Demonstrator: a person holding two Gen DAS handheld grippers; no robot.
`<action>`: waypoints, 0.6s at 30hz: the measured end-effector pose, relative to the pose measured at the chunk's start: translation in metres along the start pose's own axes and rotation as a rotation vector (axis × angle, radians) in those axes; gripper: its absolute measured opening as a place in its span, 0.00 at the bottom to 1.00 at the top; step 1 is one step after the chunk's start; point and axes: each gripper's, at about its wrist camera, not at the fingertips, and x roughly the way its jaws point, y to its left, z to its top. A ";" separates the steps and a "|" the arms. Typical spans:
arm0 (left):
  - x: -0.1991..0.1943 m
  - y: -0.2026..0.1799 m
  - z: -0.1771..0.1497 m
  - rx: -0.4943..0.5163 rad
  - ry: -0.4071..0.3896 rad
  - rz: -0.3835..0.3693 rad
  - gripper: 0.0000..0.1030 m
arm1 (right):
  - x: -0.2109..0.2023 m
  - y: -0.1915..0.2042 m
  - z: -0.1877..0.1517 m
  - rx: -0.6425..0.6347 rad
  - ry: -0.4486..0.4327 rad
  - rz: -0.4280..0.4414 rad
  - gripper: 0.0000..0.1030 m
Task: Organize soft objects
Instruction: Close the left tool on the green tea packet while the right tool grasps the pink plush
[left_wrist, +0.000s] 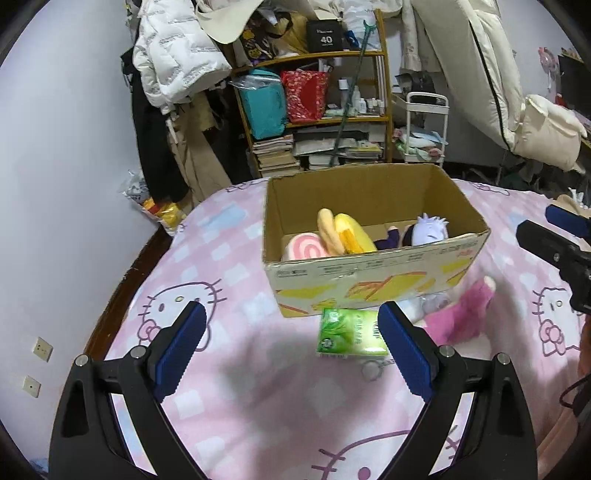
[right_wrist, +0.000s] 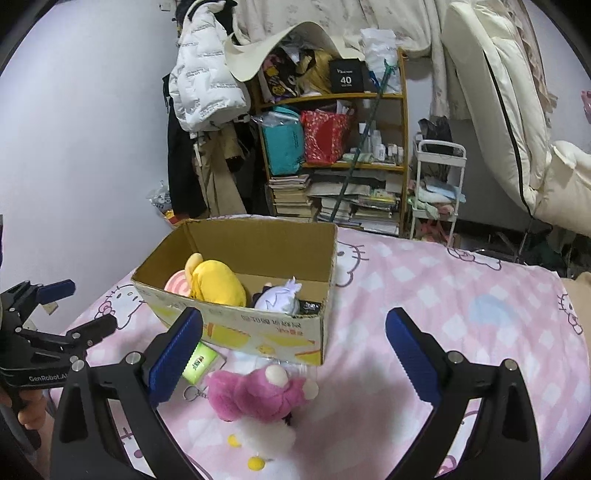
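A cardboard box (left_wrist: 376, 284) (right_wrist: 243, 325) stands on the pink bed and holds a yellow plush (left_wrist: 351, 232) (right_wrist: 218, 282), a pink swirl plush (left_wrist: 303, 251), and a white-haired doll (left_wrist: 430, 230) (right_wrist: 279, 299). In front of the box lie a green tissue pack (left_wrist: 349, 332) (right_wrist: 201, 360), a pink plush (left_wrist: 461, 314) (right_wrist: 255, 395) and a white plush with yellow feet (right_wrist: 266, 443). My left gripper (left_wrist: 291, 343) is open, just short of the tissue pack. My right gripper (right_wrist: 295, 347) is open above the pink plush, nothing between its fingers.
A wooden bookshelf (right_wrist: 332, 155) crammed with bags and books stands behind the bed, with hanging coats (left_wrist: 173, 55) to its left and a white cart (right_wrist: 437, 192) to its right. A keyring (right_wrist: 192, 393) lies beside the pink plush. The bed's dark edge (left_wrist: 125, 280) runs along the left.
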 end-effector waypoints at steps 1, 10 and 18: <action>0.001 0.001 -0.001 -0.001 0.004 -0.002 0.90 | 0.002 -0.001 -0.001 0.005 0.009 -0.007 1.00; 0.016 0.006 -0.002 -0.010 0.043 -0.025 0.90 | 0.016 -0.009 -0.008 0.040 0.055 0.008 1.00; 0.037 -0.001 -0.002 -0.005 0.083 -0.081 0.90 | 0.031 -0.011 -0.013 0.083 0.111 0.045 1.00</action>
